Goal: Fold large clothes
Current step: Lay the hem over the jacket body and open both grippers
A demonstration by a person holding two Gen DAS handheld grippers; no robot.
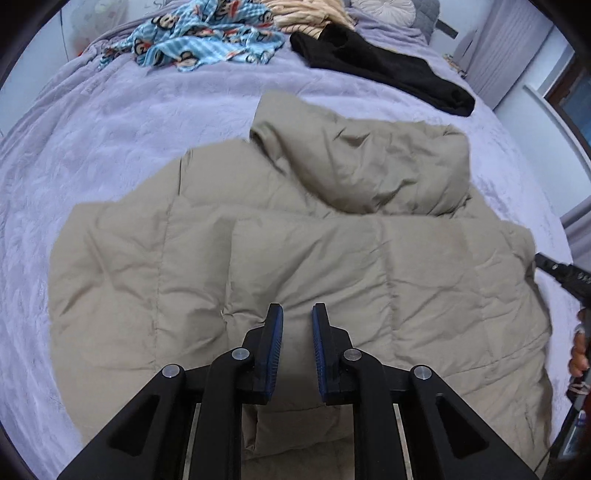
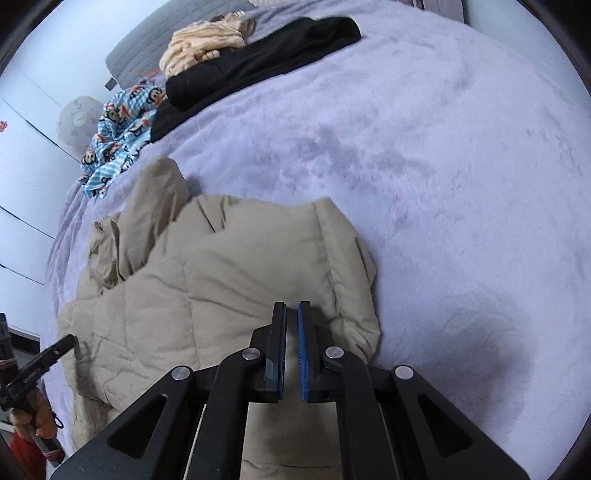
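Left claw [image 1: 297, 314] was held part open and empty above the khaki padded coat [image 1: 332, 258], evidently for a fresh hold. Right claw [image 2: 291, 314] was kept nearly shut over the coat's edge; whether cloth was pinched could not be told.

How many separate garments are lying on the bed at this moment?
4. The khaki puffer jacket lies nearest, under both grippers; beyond it a black garment, a blue monkey-print piece, and a beige striped one. More may lie hidden in that pile.
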